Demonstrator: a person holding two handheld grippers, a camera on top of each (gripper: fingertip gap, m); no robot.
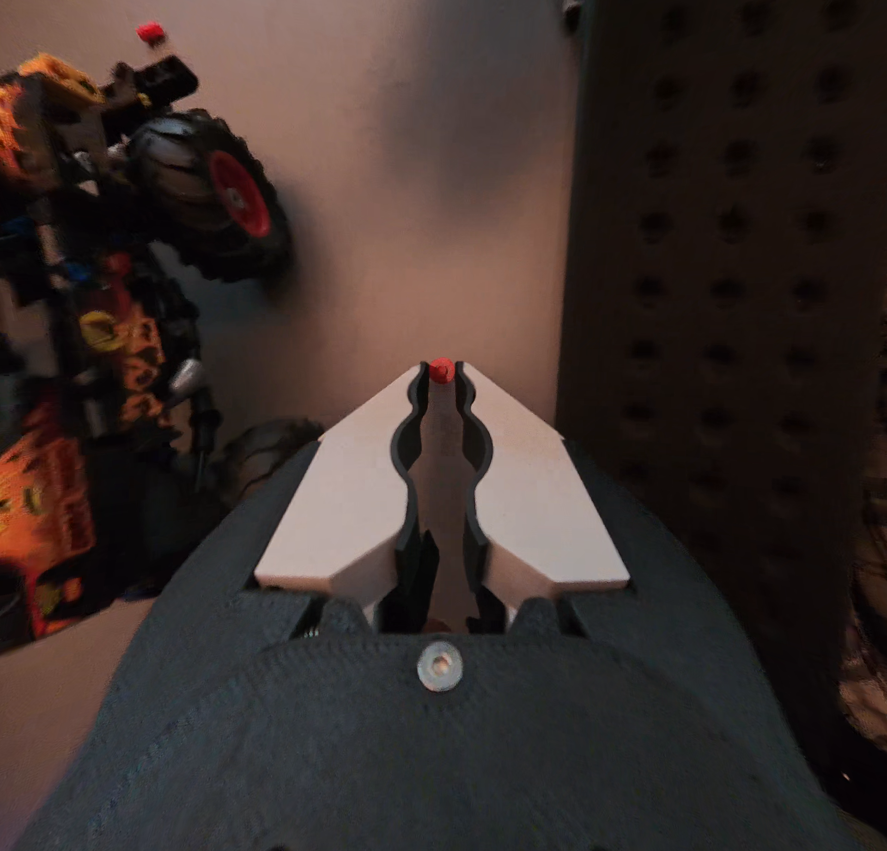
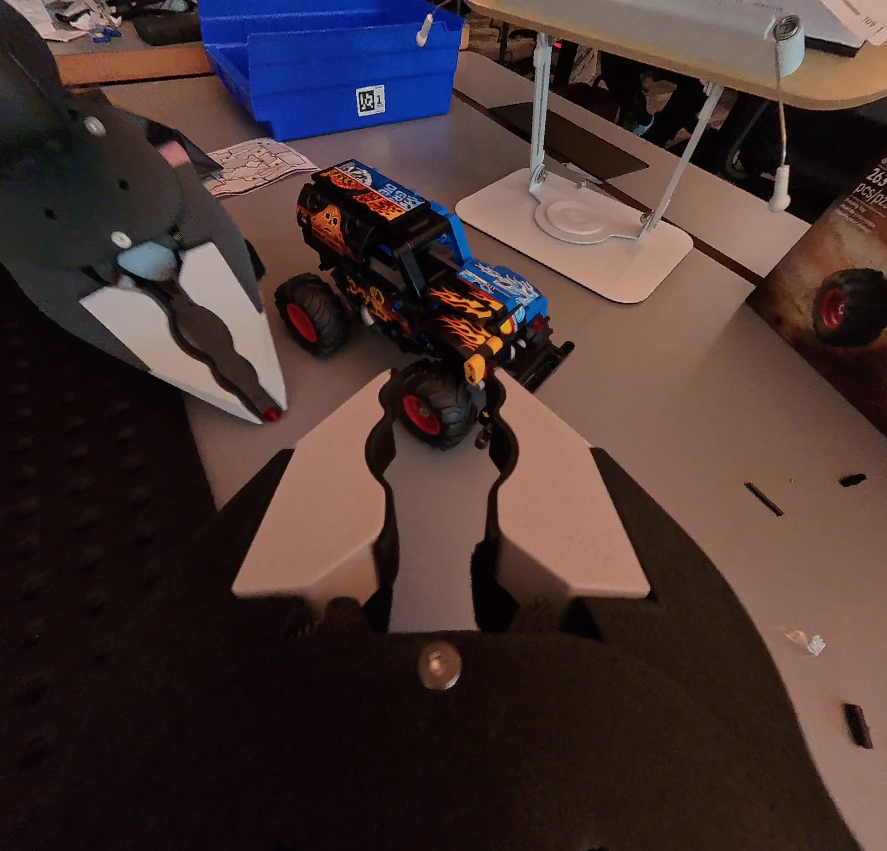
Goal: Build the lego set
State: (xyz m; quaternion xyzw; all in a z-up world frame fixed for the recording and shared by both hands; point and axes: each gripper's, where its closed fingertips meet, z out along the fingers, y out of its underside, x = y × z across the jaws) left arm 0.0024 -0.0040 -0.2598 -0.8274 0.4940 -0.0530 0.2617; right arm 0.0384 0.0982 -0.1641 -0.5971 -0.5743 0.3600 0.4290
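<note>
A small red piece [image 1: 440,371] is pinched at the very tips of the left gripper [image 1: 440,367], whose fingers are pressed together on it, just left of the toy truck [image 2: 413,276]. The truck is standing on the grey table [image 2: 672,396], in front of the blue bin [image 2: 331,60]. The right gripper [image 2: 441,381] is spread apart, with the truck's near front wheel [image 2: 434,410] seen between its fingers. A second red piece [image 1: 149,32] is lying beyond the truck.

Toy monster truck [image 2: 413,271], black and blue with orange flame panels, black tyres on red hubs, upright, front wheel [image 2: 434,413] between right gripper [image 2: 444,381] fingertips. Small red piece [image 1: 440,371] pinched at left gripper [image 1: 440,366] tips. Second red piece [image 1: 149,31] farther ahead-left.
</note>
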